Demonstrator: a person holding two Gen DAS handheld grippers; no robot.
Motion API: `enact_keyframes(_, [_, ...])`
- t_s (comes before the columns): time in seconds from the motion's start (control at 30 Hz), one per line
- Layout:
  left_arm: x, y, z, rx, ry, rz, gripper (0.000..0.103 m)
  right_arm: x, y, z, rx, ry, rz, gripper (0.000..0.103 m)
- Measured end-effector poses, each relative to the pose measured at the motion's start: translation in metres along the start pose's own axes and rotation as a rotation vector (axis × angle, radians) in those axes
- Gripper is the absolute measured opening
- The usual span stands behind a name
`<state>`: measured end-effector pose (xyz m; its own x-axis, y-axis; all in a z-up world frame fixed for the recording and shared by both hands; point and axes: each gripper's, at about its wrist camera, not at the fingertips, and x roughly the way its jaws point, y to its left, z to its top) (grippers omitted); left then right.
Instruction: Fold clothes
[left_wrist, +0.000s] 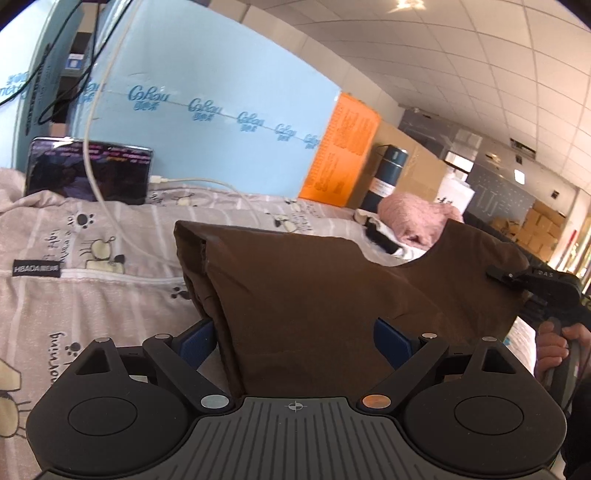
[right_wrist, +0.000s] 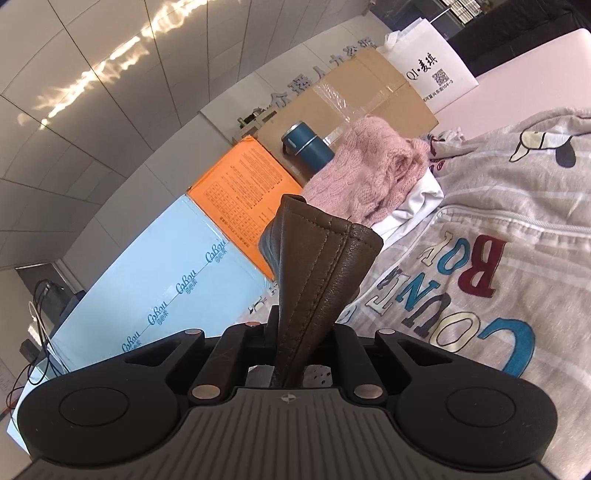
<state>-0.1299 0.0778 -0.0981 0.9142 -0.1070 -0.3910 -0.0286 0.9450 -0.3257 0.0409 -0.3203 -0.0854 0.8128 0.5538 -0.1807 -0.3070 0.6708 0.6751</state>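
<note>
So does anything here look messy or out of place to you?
A little. A white charging cable trails loose across the printed bedding, and a pink knit sweater sits crumpled in a heap. The brown garment is lifted between both tongs, not damaged.

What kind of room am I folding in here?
Likely an office or storeroom with a makeshift bed, not a bedroom: a grid-tile ceiling, stacked cardboard boxes in the background, and a cartoon-print quilt under the brown garment.
</note>
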Motion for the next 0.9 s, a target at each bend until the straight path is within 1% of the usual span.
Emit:
enact_keyframes(0.03, [-0.001, -0.005, 0.0, 0.026, -0.01, -0.027, 0.094, -0.004, 0.001, 0.003, -0.018, -0.016, -0.01, 0.007])
enact_keyframes(0.07, [-0.002, -0.008, 0.0, 0.043, -0.017, -0.009, 0.094, -0.009, 0.002, 0.006, -0.036, -0.032, -0.02, 0.007])
enact_keyframes(0.13, [-0.001, -0.009, 0.0, 0.058, -0.02, 0.072, 0.094, -0.009, 0.018, 0.003, -0.093, -0.028, 0.012, 0.007])
enact_keyframes(0.2, [0.002, -0.006, 0.001, 0.048, -0.005, 0.145, 0.093, -0.009, 0.034, 0.001, -0.149, -0.024, 0.044, 0.007])
enact_keyframes(0.23, [0.004, -0.004, 0.001, 0.039, 0.007, 0.17, 0.093, -0.009, 0.041, 0.0, -0.178, -0.023, 0.06, 0.007])
enact_keyframes(0.37, [0.014, 0.003, 0.001, 0.015, 0.072, 0.21, 0.092, -0.009, 0.072, -0.004, -0.291, -0.015, 0.124, 0.007])
enact_keyframes(0.4, [0.016, 0.003, 0.0, 0.02, 0.083, 0.206, 0.09, -0.009, 0.08, -0.005, -0.32, -0.014, 0.141, 0.007])
enact_keyframes(0.43, [0.017, 0.003, -0.001, 0.024, 0.093, 0.203, 0.078, -0.009, 0.088, -0.006, -0.348, -0.012, 0.157, 0.007])
enact_keyframes(0.47, [0.018, 0.002, -0.001, 0.03, 0.099, 0.189, 0.071, -0.009, 0.096, -0.008, -0.377, -0.01, 0.173, 0.007])
enact_keyframes(0.5, [0.019, 0.001, -0.002, 0.036, 0.104, 0.17, 0.06, -0.008, 0.106, -0.012, -0.41, 0.004, 0.2, 0.007])
enact_keyframes(0.53, [0.019, 0.001, -0.002, 0.038, 0.105, 0.158, 0.054, -0.008, 0.117, -0.017, -0.445, 0.019, 0.228, 0.007])
enact_keyframes(0.67, [0.017, 0.004, -0.003, 0.015, 0.102, 0.147, 0.054, -0.008, 0.154, -0.051, -0.639, 0.089, 0.342, 0.007])
enact_keyframes(0.73, [0.017, 0.003, -0.003, 0.013, 0.101, 0.148, 0.054, -0.01, 0.166, -0.075, -0.758, 0.149, 0.393, 0.007])
enact_keyframes(0.83, [0.015, 0.004, -0.002, 0.006, 0.094, 0.151, 0.054, -0.012, 0.172, -0.111, -0.928, 0.268, 0.451, 0.008])
enact_keyframes(0.9, [0.014, 0.006, -0.001, -0.009, 0.086, 0.165, 0.055, -0.018, 0.169, -0.123, -0.999, 0.318, 0.464, 0.011])
